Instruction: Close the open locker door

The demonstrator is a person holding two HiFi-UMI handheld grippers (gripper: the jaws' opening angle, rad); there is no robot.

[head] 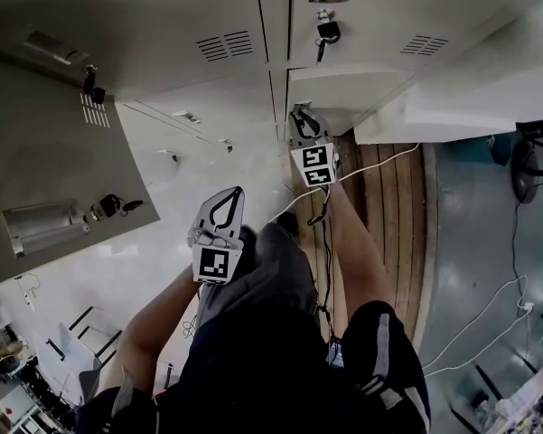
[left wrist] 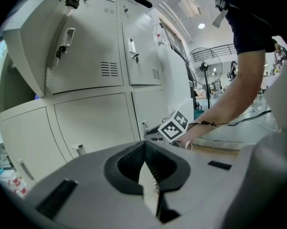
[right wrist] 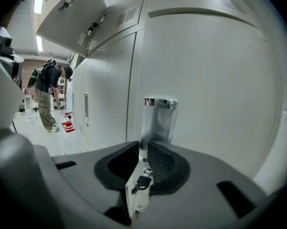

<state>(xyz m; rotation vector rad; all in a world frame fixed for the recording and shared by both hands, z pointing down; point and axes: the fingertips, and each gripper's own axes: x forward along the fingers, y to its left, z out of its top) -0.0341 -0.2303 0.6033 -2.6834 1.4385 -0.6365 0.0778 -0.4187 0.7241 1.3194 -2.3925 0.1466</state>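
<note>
The right gripper [right wrist: 144, 146] pinches the chrome handle [right wrist: 158, 114]; the left gripper [left wrist: 144, 149] is closed and empty. Such a narrow hold could slip once the door swings.

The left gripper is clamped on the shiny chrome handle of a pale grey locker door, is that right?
No, it is the right gripper that is clamped on the shiny chrome handle of the pale grey locker door; the right gripper view shows it.
</note>
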